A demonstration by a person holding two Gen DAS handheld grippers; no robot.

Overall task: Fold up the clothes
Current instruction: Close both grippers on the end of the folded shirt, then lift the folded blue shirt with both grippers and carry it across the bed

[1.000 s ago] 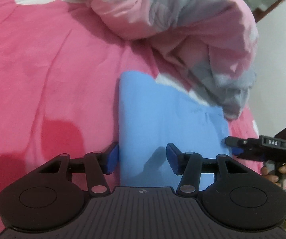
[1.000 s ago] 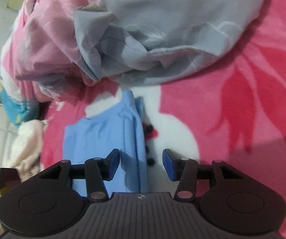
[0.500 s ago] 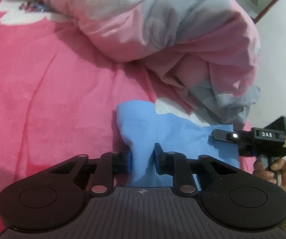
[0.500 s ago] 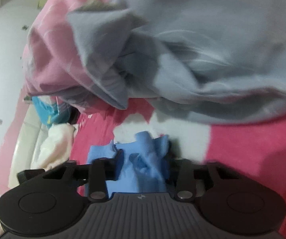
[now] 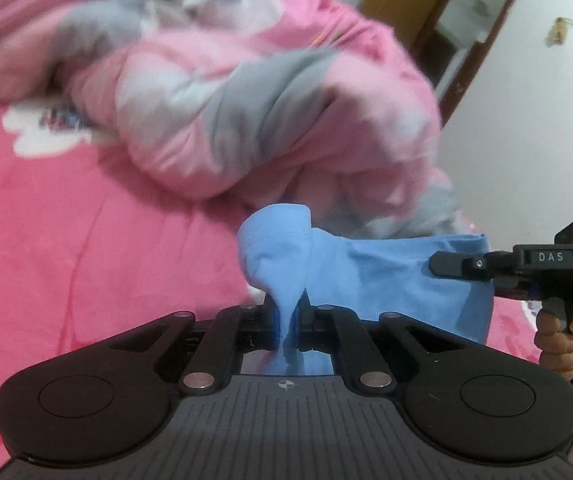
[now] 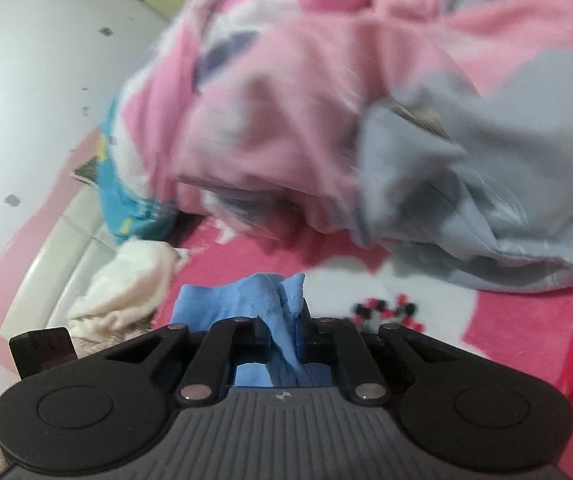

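Note:
A light blue garment (image 5: 386,276) hangs stretched above the pink bed between my two grippers. My left gripper (image 5: 289,320) is shut on one bunched corner, and the cloth is pinched tight between its pads. In the same view my right gripper (image 5: 452,267) holds the other end at the far right. In the right wrist view, the right gripper (image 6: 284,336) has a crumpled fold of the blue garment (image 6: 246,300) between its pads. Its jaws are still closing on that fold.
A big pink and grey quilt heap (image 5: 266,100) lies just behind the garment and fills the right wrist view too (image 6: 326,120). The pink flowered sheet (image 5: 86,240) spreads to the left. A white fluffy cloth (image 6: 126,284) lies at the bed's edge. A hand (image 5: 558,336) grips the right gripper's handle.
Both grippers went from open around the flat blue garment to closed on it. Both have risen, lifting its near edge off the bed into a bunched, stretched span.

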